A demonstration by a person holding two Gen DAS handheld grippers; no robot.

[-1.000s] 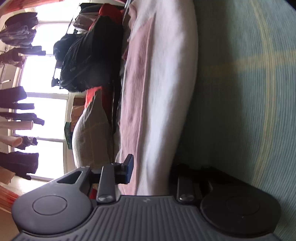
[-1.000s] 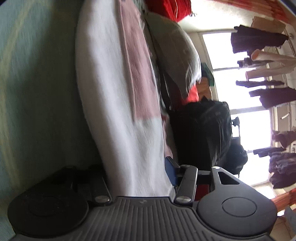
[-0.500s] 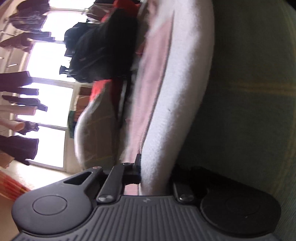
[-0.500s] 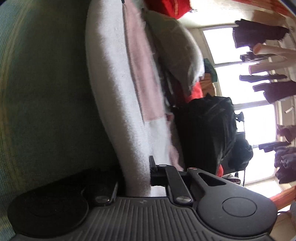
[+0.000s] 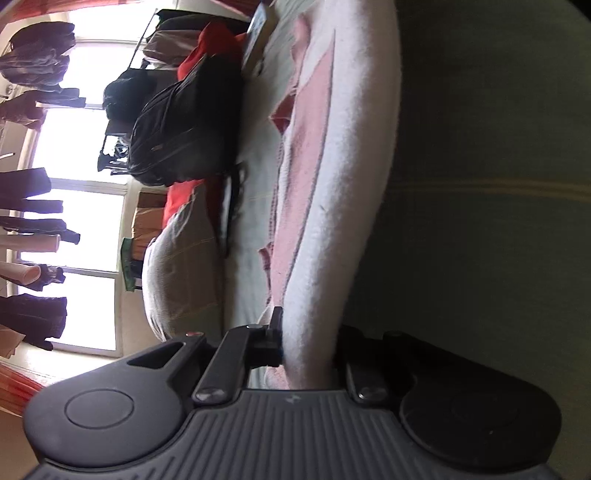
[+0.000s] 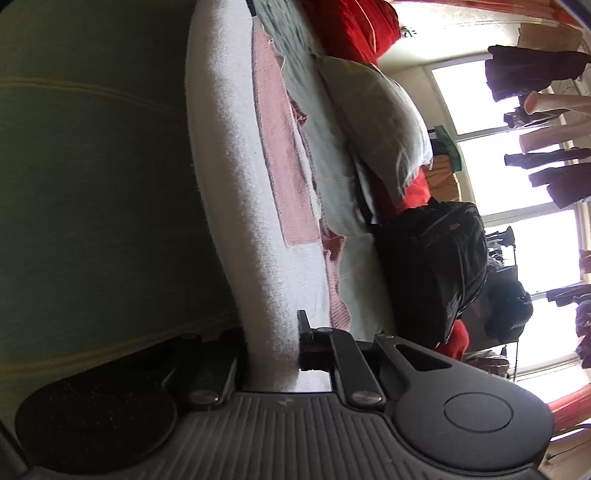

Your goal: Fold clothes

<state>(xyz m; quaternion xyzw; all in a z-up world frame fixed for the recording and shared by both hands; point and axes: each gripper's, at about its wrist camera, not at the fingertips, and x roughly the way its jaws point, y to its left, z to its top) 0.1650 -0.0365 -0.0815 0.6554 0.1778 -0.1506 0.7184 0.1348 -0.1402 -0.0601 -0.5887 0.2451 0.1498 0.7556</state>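
The left gripper point(image 5: 308, 343) is clamped on the near edge of the white cloth point(image 5: 343, 177); its lit finger presses the fabric from one side, while the other finger sits in shadow against the far side of the fold. The right gripper point(image 6: 273, 347) is likewise clamped on the cloth point(image 6: 236, 184), the fabric pinched tight between its fingers point(image 6: 303, 332). Both sets of jaws have just been closing, with the cloth between them.

From each grip the cloth runs away as a thick white band with a pink panel point(image 5: 306, 155) along it. It lies on the green bedspread point(image 5: 480, 258), which has a pale yellow stripe and fills the shaded side of both views; at the grippers the gripped edge stands off the bedspread.

On the other side of the cloth from the bedspread lies more pale bedding with pinkish-red scraps. Beyond that bedding a grey pillow point(image 6: 376, 122) rests, with red fabric point(image 6: 347, 26) beside it. Next to the pillow stands a black backpack point(image 6: 432, 266), seen in the left view too point(image 5: 184, 125). Farther from the cloth than the backpack, bright windows point(image 5: 74, 147) fill the wall, with dark clothes point(image 5: 33, 184) hanging in front of them.
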